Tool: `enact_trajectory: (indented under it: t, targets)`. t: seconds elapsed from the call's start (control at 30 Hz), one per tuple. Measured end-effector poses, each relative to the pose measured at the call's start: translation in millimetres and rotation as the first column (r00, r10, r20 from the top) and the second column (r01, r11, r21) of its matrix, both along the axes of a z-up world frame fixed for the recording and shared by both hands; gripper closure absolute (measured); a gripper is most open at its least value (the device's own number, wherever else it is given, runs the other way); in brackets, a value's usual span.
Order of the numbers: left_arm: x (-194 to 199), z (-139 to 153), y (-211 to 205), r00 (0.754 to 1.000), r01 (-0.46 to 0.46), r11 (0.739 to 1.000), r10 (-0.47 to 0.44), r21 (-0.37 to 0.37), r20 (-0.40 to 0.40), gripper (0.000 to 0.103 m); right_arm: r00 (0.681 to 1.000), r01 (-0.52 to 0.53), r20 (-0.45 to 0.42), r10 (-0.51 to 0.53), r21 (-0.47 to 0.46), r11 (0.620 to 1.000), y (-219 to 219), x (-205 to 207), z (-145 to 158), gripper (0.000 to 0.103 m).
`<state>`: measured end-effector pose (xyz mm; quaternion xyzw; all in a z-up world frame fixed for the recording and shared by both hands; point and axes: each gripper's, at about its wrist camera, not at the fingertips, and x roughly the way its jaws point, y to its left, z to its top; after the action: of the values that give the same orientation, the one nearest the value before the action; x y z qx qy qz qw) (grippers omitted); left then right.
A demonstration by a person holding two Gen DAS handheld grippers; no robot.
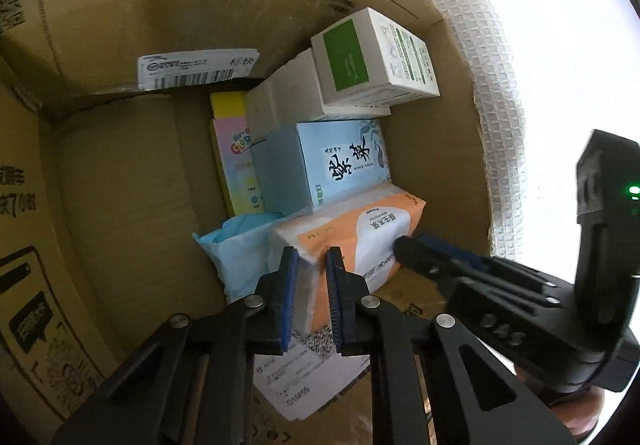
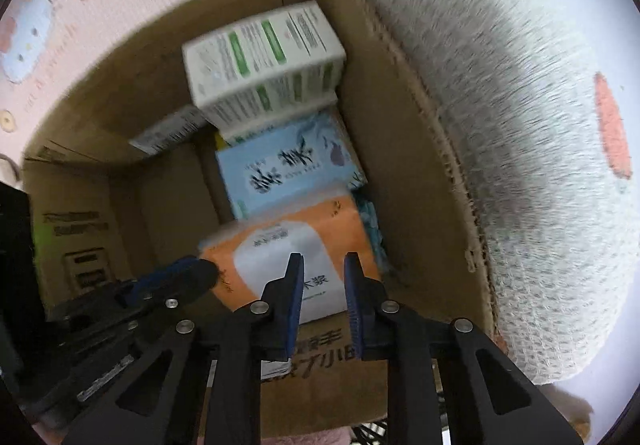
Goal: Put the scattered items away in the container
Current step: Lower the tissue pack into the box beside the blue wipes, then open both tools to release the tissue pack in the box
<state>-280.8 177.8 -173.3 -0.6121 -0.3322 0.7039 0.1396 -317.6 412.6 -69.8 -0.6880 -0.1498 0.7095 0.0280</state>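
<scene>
The left gripper (image 1: 311, 265) is seen closed on the near corner of the orange tissue pack (image 1: 352, 229), whose soft wrapper is pinched between the blue pads. The right gripper (image 2: 323, 277) is clenched to a narrow gap over the same pack's near edge; whether wrapper is pinched between its pads cannot be told, as that view is blurred. The pack lies inside the cardboard box (image 1: 120, 165), against a pale blue pouch (image 1: 236, 245) and in front of a light blue carton (image 1: 332, 165). The pack is judged light, compressible and slightly slick in its film, so a hold on a corner or end seam is favoured. A green-and-white carton (image 1: 372, 57) is stacked behind and is judged stiffer.
</scene>
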Motion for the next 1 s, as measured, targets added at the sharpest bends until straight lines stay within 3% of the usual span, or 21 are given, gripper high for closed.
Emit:
enact_trajectory:
  t: [0.17, 0.37, 0.5, 0.63, 0.8, 0.9, 1.0]
  targets:
    - [-8.8, -6.9, 4.6, 1.000, 0.020, 0.999, -0.019, -0.026, 0.024, 0.087, 0.997, 0.063, 0.052, -0.062, -0.003, 0.998, 10.4, -11.9, -18.4, 0.085]
    - [-6.6, -9.7, 11.5, 0.997, 0.081, 0.993, -0.080, -0.084, 0.024, 0.085, 0.994, 0.065, 0.085, -0.067, 0.026, 0.998, 10.4, -20.1, -30.3, 0.085]
    - [-4.7, -19.1, 5.1, 0.996, 0.062, 0.998, -0.059, -0.026, 0.073, 0.084, 0.992, 0.086, 0.086, -0.088, 0.026, 0.996, 13.3, -20.4, -37.7, 0.085]
    - [-4.4, -14.5, 4.0, 0.996, 0.066, 0.997, -0.063, -0.049, 0.069, 0.084, 0.992, 0.088, 0.086, -0.094, 0.068, 0.994, 7.4, -23.9, -40.9, 0.085]
    - [1.9, -3.5, 0.2, 0.995, 0.077, 0.996, -0.073, -0.049, 0.065, 0.084, 0.989, 0.122, 0.072, -0.125, 0.047, 0.991, 11.8, -22.1, -31.8, 0.085]
    - [3.7, 2.0, 1.9, 0.992, 0.116, 0.989, -0.111, -0.087, 0.053, 0.084, 0.989, 0.125, 0.073, -0.129, 0.058, 0.990, 13.5, -14.3, -19.4, 0.085]
    - [2.6, 0.1, 4.3, 0.991, 0.127, 0.989, -0.124, -0.070, 0.050, 0.090, 0.989, 0.119, 0.083, -0.125, 0.066, 0.991, 13.8, -6.9, -12.4, 0.085]
